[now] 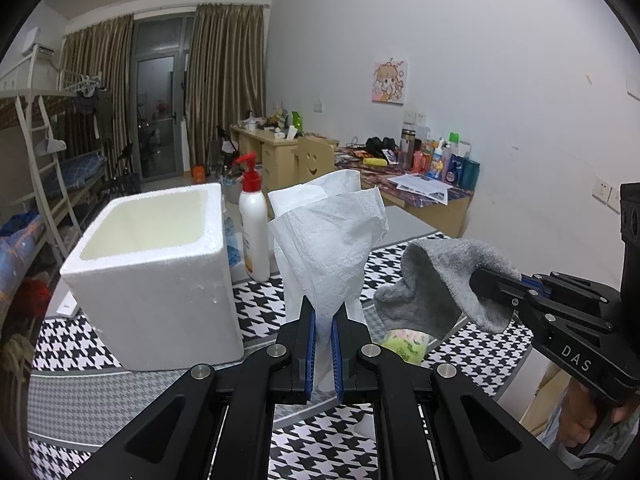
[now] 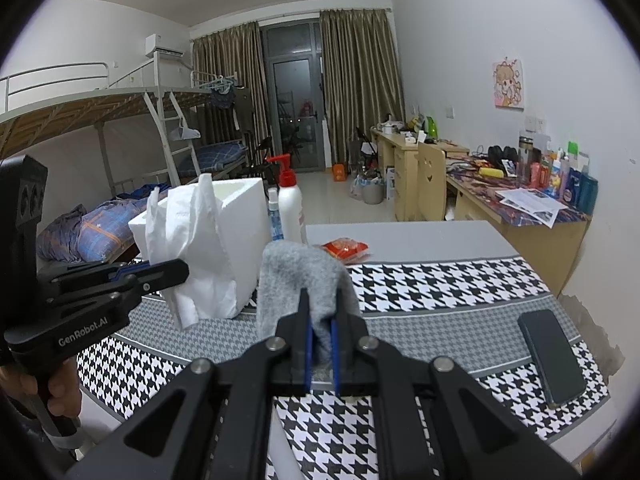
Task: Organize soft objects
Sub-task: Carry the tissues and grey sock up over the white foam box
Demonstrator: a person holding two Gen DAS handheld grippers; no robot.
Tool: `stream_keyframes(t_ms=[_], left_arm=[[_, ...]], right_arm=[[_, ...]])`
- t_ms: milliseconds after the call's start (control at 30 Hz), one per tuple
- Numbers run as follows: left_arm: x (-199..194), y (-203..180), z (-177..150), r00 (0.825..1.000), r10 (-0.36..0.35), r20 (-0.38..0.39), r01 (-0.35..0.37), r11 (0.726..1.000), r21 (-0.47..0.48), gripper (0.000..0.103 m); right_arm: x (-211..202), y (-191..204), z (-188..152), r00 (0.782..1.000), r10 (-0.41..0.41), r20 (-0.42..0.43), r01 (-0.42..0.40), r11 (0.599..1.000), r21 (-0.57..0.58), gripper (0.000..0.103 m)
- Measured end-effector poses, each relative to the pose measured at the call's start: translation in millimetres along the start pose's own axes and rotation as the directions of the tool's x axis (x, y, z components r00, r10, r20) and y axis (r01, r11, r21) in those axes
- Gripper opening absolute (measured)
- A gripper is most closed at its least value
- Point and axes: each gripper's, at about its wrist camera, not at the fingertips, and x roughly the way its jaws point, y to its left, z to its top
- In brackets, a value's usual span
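The jaws of the left gripper (image 1: 323, 312) are being pressed together on a crumpled white paper tissue (image 1: 332, 236), and the jaws of the right gripper (image 2: 320, 312) are being clamped on a soft grey sock (image 2: 300, 276); both soft things are being held up clear of the surface.

A long table is being shown beneath them, covered by a black-and-white houndstooth cloth (image 2: 440, 280) with finer grey check bands. Around it a dormitory room is being seen: white metal bunk beds (image 2: 120, 112) on the left, brown curtains (image 2: 356, 80) flanking a glass balcony door, and wooden desks (image 2: 532, 232) along the right wall, crowded with bottles.

On the table one open white foam box (image 1: 160, 276) is standing, just left of the held tissue in the left wrist view. Behind it one white pump bottle with a red top (image 1: 253, 220) and one small blue spray bottle (image 2: 275, 216) are standing upright. One dark flat phone (image 2: 550, 356) is lying near the right edge, one red packet (image 2: 345, 249) is lying beyond the sock, and one green patterned packet (image 1: 404, 344) is being partly hidden under the sock.

Both grippers are being pointed forward and somewhat downward, side by side, each handle being gripped from below by a hand (image 1: 580, 420).
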Motion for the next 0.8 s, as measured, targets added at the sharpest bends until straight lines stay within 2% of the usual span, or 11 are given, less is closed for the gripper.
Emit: stream_keyframes(t_ms=[800], left_arm=[[-1.8, 21.1, 34.0, 0.998, 0.046, 0.051, -0.047, 0.999, 0.014, 0.008]], right_arm=[[13.8, 16.6, 31.0, 0.999, 0.008, 0.041, -0.007, 1.0, -0.021, 0.01]])
